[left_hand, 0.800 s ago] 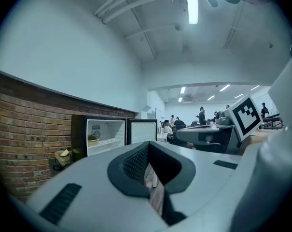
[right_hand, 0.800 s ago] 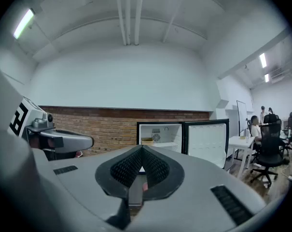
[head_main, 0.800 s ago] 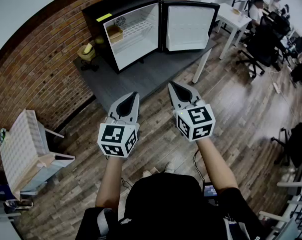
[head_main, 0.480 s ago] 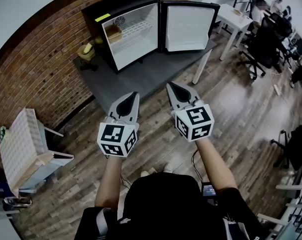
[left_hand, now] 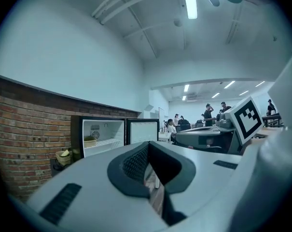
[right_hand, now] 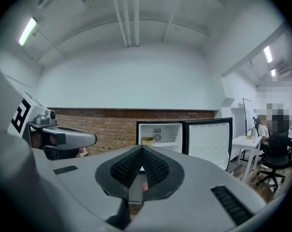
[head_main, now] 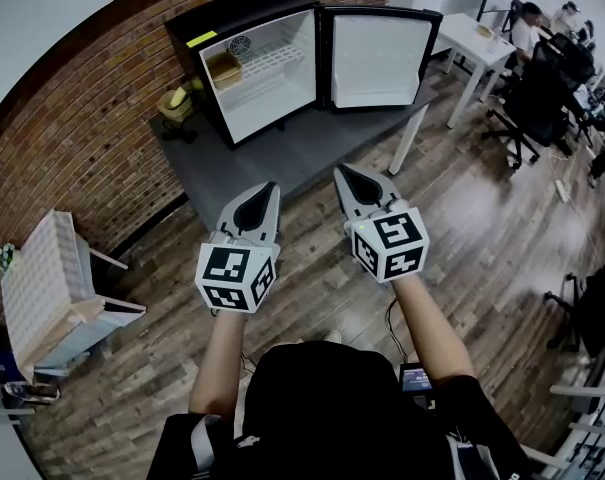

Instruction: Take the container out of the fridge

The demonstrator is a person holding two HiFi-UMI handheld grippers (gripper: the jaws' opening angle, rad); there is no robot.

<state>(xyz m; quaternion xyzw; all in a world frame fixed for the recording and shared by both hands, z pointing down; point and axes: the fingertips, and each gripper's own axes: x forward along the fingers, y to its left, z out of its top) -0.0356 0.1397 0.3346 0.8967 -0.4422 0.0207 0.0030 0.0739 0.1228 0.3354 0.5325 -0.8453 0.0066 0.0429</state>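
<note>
The open fridge (head_main: 252, 58) on the desk (head_main: 302, 148) holds the tan container (head_main: 223, 68) on its upper shelf, well apart from us. Since the earlier frame almost nothing has moved. We still hold the left gripper (head_main: 269, 186) and right gripper (head_main: 342, 169) side by side, pointing toward the fridge, fingers (head_main: 257, 208) pressed together and empty.

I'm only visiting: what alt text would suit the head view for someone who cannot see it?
From above, a person holds out two empty grippers with jaws together, the left gripper and right gripper, toward a black mini fridge standing open on a dark table against a brick wall. A tan container sits on its upper shelf.
</note>
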